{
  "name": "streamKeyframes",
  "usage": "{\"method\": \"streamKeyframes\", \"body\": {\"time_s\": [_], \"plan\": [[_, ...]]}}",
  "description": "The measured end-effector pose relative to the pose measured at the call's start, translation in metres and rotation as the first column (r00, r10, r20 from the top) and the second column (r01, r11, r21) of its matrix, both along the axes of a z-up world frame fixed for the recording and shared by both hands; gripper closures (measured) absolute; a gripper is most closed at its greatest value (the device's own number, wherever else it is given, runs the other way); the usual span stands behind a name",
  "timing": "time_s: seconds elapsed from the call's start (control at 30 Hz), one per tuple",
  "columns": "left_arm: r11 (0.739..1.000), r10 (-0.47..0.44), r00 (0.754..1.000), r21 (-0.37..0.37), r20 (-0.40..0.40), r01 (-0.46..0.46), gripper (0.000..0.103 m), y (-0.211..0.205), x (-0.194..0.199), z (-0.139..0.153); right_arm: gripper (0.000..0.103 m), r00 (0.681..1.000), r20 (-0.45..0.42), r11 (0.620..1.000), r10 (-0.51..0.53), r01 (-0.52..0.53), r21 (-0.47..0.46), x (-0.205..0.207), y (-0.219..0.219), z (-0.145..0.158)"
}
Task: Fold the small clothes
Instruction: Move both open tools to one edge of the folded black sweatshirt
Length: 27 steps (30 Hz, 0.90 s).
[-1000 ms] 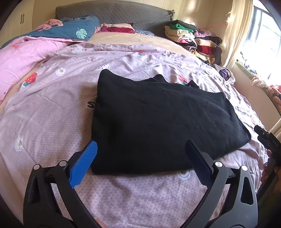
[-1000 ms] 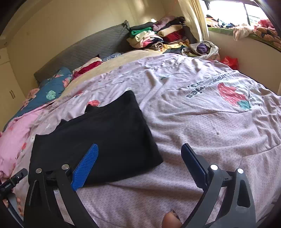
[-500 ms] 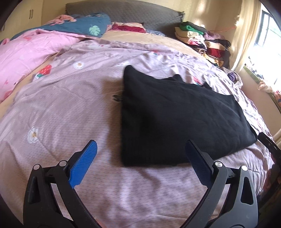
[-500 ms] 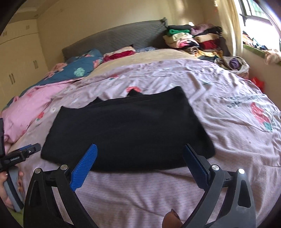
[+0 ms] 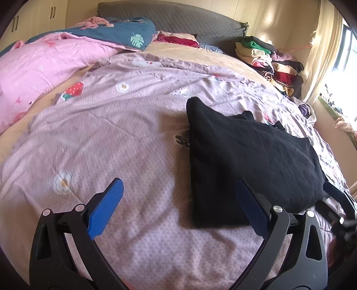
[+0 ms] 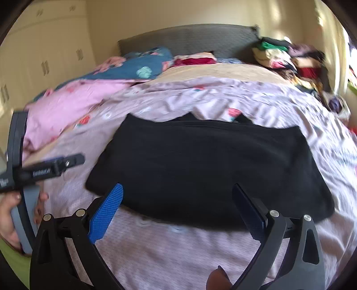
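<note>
Both cameras have been swung leftward since the earlier frames, so the folded black garment is now seen toward the right in the left wrist view. It is laid flat on the lilac bedspread. The left gripper and right gripper are held wide apart, with nothing gripped. A clothes pile is stacked by the headboard.

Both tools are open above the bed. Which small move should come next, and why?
Probably lower the left tool onto the near left corner of the black garment. It lies flat on the lilac quilt, neither tool holds it, and the right tool already faces its near edge.
</note>
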<state>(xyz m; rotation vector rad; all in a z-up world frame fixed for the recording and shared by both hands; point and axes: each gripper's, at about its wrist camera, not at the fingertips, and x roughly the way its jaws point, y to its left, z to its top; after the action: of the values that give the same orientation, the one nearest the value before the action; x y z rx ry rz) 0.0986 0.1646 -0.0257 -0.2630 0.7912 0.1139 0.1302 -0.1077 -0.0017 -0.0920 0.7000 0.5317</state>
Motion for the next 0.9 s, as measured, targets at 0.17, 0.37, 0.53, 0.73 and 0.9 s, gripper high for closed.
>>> {"method": "streamKeyframes", "body": {"time_s": [0.17,0.37,0.53,0.73,0.9], "plan": [[1.000,0.006,1.000,0.008,0.007,-0.006,0.010,0.005,0.010,0.004,0.005,0.994,0.037,0.990,0.099,-0.095,-0.103,-0.007,0.040,-0.010],[1.000,0.007,1.000,0.002,0.002,-0.007,0.010,0.012,0.031,0.005,0.005,0.984,0.049,0.966,0.172,-0.158,-0.207,-0.013,0.066,-0.025],[1.000,-0.002,1.000,-0.020,-0.015,0.001,0.010,0.018,0.055,0.005,0.005,0.979,0.078,0.942,0.189,-0.158,-0.297,-0.011,0.083,-0.037],[0.999,-0.006,1.000,-0.040,-0.028,0.005,0.010,0.022,0.077,0.003,0.005,0.976,0.090,0.897,0.199,-0.144,-0.418,0.000,0.103,-0.060],[0.999,-0.010,0.999,-0.050,-0.053,0.007,0.010,0.025,0.089,-0.005,0.005,0.968,0.121,0.868,0.219,-0.137,-0.478,0.011,0.117,-0.072]]}}
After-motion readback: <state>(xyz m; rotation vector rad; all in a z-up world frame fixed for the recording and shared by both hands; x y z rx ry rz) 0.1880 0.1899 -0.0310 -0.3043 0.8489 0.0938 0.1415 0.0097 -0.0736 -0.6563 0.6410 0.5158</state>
